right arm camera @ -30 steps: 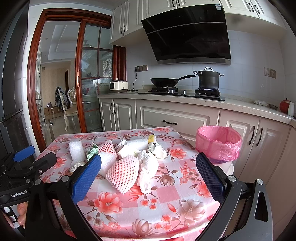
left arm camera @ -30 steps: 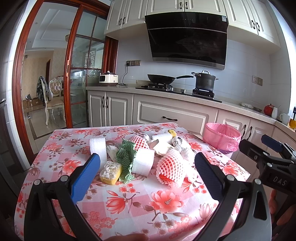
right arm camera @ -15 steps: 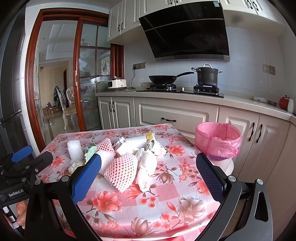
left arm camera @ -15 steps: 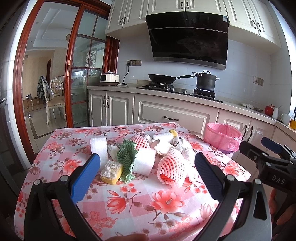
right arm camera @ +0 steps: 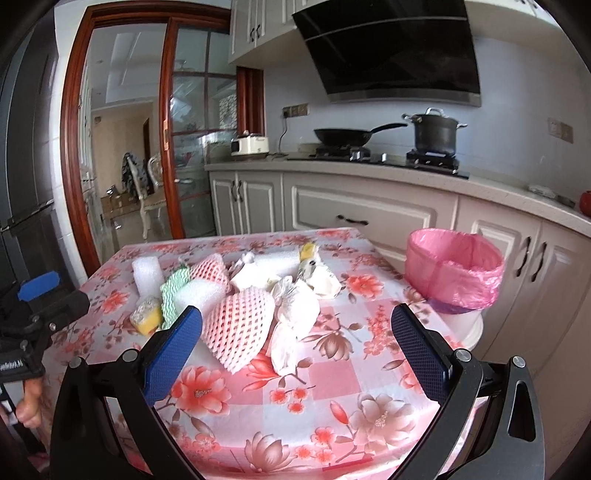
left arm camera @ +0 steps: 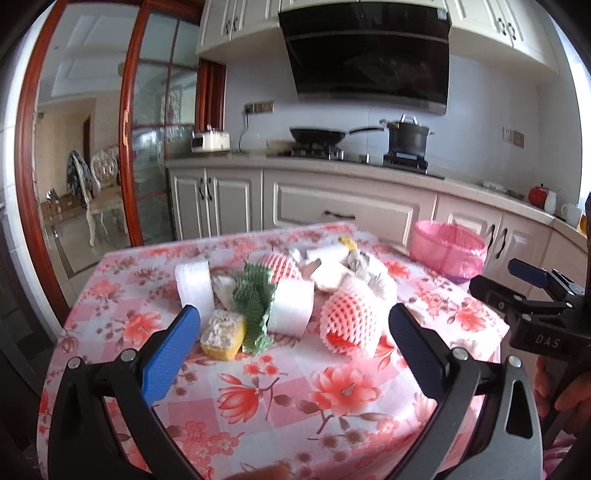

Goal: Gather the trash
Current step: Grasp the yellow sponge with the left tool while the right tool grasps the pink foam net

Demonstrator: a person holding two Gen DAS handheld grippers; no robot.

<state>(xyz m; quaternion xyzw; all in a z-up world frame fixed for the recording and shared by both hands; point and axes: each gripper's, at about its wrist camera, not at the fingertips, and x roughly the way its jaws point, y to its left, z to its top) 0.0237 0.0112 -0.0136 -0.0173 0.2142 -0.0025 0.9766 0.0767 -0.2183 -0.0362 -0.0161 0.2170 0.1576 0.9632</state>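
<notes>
I'm at the approach step: my left gripper (left arm camera: 293, 326) and right gripper (right arm camera: 295, 325) both hang spread and empty. The trash pile (right arm camera: 236, 291) lies ahead between the right fingers, the pink-lined bin (right arm camera: 454, 271) ahead-right. Next, I'd advance and pinch 1 piece.

Walls: pale tile behind the counter, with a socket strip (right arm camera: 294, 110) at 12 o'clock.
Cabinets: cream doors under the counter (right arm camera: 369, 173); upper cupboards (left arm camera: 236, 26) at 11 o'clock.
Hood: black slanted range hood (right arm camera: 391, 48) at 1 o'clock, above the stove (right arm camera: 384, 157).
Cookware: black pan (right arm camera: 343, 136) and dark lidded pot (right arm camera: 435, 133) on the burners.
Door: red-brown glazed sliding door (right arm camera: 199, 122) at 10 o'clock; a carved chair (left arm camera: 105, 192) on shiny floor beyond.
Light: soft daylight.
</notes>
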